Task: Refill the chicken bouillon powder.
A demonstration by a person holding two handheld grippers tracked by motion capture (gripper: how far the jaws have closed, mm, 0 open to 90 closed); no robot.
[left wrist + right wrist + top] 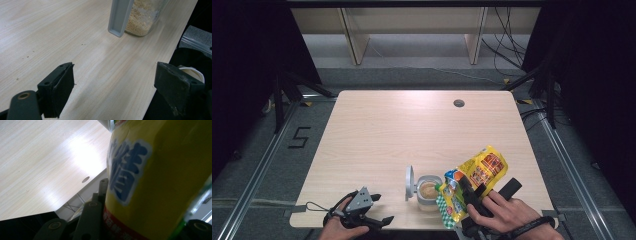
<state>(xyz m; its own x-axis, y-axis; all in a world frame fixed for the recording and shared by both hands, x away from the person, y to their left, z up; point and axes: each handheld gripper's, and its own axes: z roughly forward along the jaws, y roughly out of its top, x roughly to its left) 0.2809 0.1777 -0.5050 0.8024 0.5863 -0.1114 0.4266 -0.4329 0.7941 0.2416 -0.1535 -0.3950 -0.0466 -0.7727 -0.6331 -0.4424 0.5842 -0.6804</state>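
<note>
Lab recording setup - pale wood tabletop (412, 130) ringed by black curtains (247, 75), floor rails (257, 175), loose cables (507, 40), taped floor number 5 (299, 137).

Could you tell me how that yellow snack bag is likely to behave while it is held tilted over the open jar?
The yellow snack bag, clamped in the right tongs, looks like thin glossy film, so it will probably flex and sag rather than stay stiff. Its shiny surface may slip if the grip loosens. It bulges past the jar, so its contents could shift suddenly and pour unevenly.

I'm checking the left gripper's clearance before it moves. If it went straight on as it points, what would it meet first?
Probably the grey lid hanging beside the clear container; bare table lies between it and the open left gripper.
</note>
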